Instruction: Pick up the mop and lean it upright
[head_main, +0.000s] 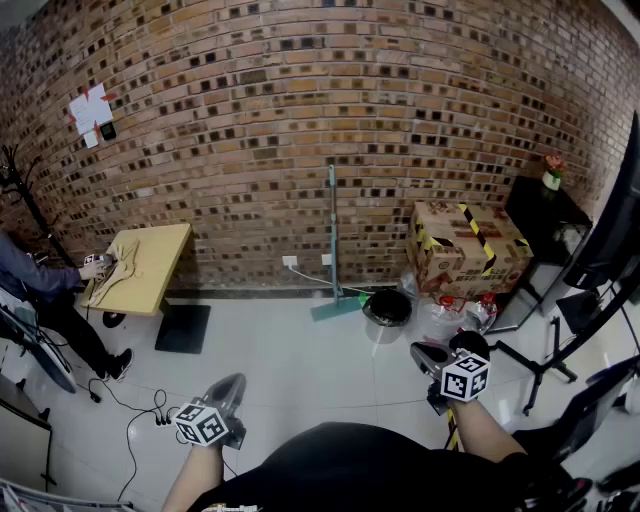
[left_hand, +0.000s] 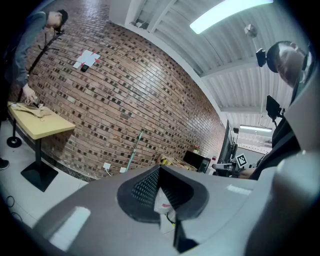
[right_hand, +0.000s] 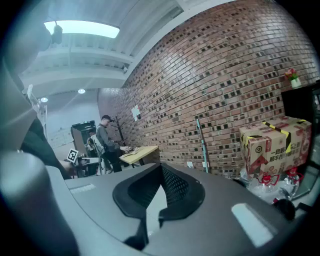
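**A:** Where is the mop, and what does it look like?

**B:** It is at the middle of the brick wall, well ahead of me. The mop has a thin, pale green handle standing upright against the bricks. Its flat green head lies on the pale floor at the wall's foot.

**A:** And your fingers?

**B:** My left gripper has its jaws pressed together on nothing. My right gripper looks the same, with the tips met and empty. I hold both low in front of me, well apart from the mop.

**A:** What hems it in?

**B:** From the left, a person is at a wooden table. A black cable lies near my left gripper, and two white sockets sit just left of the handle. Just right of the mop head is a black bin, then clear bags. A taped cardboard box stands against the wall, with a black cabinet in the corner. A black stand is at the far right.

**A:** Where is there room to move?

**B:** The floor between me and the mop is open tile. There is also bare wall between the table and the handle.
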